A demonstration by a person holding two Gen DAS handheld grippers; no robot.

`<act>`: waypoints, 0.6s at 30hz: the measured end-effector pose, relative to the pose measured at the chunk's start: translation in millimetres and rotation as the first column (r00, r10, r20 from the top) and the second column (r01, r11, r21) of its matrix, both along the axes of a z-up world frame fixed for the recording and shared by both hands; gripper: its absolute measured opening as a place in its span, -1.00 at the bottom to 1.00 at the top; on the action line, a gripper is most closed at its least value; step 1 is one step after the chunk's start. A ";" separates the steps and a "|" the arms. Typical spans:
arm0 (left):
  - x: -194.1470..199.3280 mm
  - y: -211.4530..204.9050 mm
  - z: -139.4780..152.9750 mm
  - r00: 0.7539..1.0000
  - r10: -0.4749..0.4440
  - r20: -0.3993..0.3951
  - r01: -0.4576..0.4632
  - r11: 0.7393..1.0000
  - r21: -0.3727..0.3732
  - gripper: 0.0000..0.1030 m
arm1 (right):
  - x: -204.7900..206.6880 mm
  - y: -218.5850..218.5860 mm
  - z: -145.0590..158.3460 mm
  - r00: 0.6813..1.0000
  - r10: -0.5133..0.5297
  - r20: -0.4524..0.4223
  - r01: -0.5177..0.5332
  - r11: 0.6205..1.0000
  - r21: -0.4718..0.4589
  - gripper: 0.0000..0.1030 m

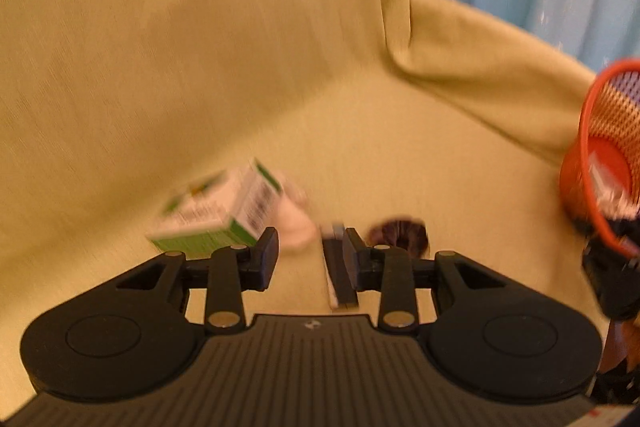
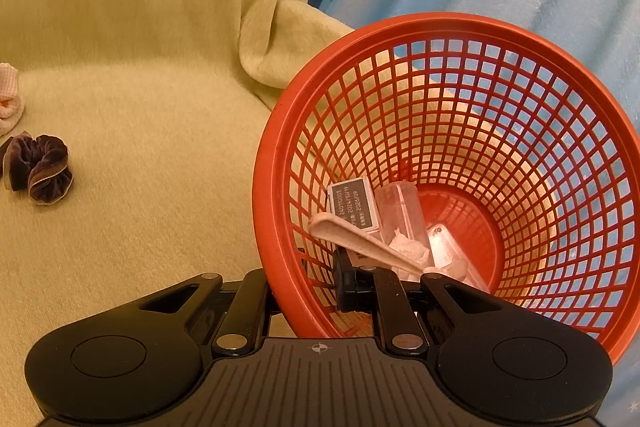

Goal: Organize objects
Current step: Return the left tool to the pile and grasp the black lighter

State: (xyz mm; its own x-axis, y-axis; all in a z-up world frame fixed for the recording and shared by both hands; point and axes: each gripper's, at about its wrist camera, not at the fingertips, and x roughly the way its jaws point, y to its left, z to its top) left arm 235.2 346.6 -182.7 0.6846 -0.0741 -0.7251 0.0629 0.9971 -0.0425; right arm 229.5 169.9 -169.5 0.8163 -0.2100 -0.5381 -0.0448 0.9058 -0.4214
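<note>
Your right gripper (image 2: 308, 291) clamps the basket (image 2: 272, 187) rim, several items already inside, while your left gripper (image 1: 310, 259), part-open and empty, nears the box (image 1: 216, 211), slim case (image 1: 338, 279) and scrunchie (image 1: 400, 235) left on the blanket (image 1: 200, 67).

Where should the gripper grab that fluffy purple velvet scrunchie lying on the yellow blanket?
Pinch one side of the dark purple velvet scrunchie ring, coming from above. It lies flat on the yellow blanket, so one finger can go in the middle hole and one outside the soft band.

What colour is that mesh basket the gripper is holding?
Red-orange; the basket shows best in the right wrist view.
</note>
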 end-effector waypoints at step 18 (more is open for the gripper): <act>29.3 -23.3 -73.7 0.998 -0.032 -0.055 0.036 0.997 0.072 -0.49 | -2.5 -1.0 -1.3 1.000 -0.001 0.002 0.001 1.000 0.002 -0.81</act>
State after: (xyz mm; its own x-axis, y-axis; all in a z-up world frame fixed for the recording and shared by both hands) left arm 264.4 323.3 -256.5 0.6429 -0.0422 -0.7648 0.0966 0.9950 0.0263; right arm 227.1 168.9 -170.8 0.8170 -0.2098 -0.5371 -0.0429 0.9067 -0.4196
